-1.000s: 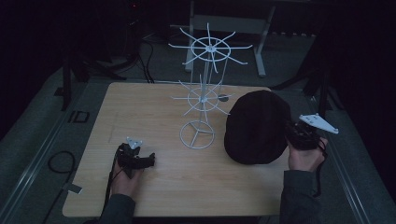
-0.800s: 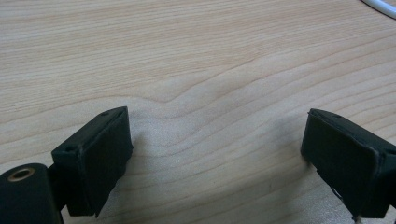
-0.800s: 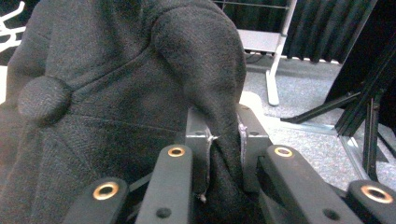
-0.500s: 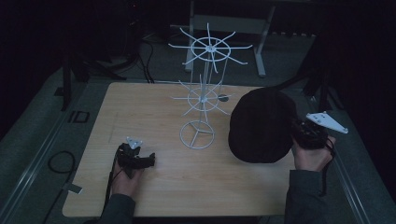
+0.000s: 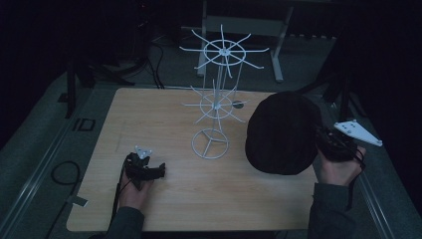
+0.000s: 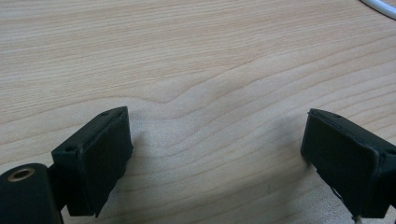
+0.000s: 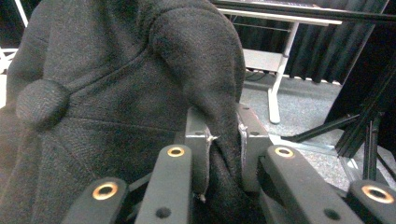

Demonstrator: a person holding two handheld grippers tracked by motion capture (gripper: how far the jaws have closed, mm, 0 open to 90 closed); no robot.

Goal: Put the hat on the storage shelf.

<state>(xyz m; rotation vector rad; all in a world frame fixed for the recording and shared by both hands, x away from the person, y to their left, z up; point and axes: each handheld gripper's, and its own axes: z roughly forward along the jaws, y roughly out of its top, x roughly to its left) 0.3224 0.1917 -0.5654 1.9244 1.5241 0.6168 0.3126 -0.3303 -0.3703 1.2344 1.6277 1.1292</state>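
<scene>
Start at the left: your left gripper (image 5: 158,171) rests low on the table (image 5: 149,114) near its front edge, jaws spread wide with nothing but bare wood grain between them in the left gripper view; it is well apart from the work, so it has no part in the next move as things stand.

Moving to the middle, the white wire rack (image 5: 217,97) stands upright on its ring base, two tiers of spokes radiating from the pole; the lower tier reaches toward the right, its nearest spoke tips close to the cap's edge.

To the right of the rack hangs the black cap (image 5: 281,132), held up off the table; your right gripper (image 5: 321,142) is clamped on a fold of its fabric (image 7: 219,135) at the cap's right rim, the crown button (image 7: 41,103) facing the camera.

So the relation that matters, as I judge it: the rack lies to the left of and beyond the cap from your right gripper; the cap's broad face stands nearly upright and screens the spokes; your right hand is the nearer one, and should carry the cap leftward onto a spoke.
</scene>
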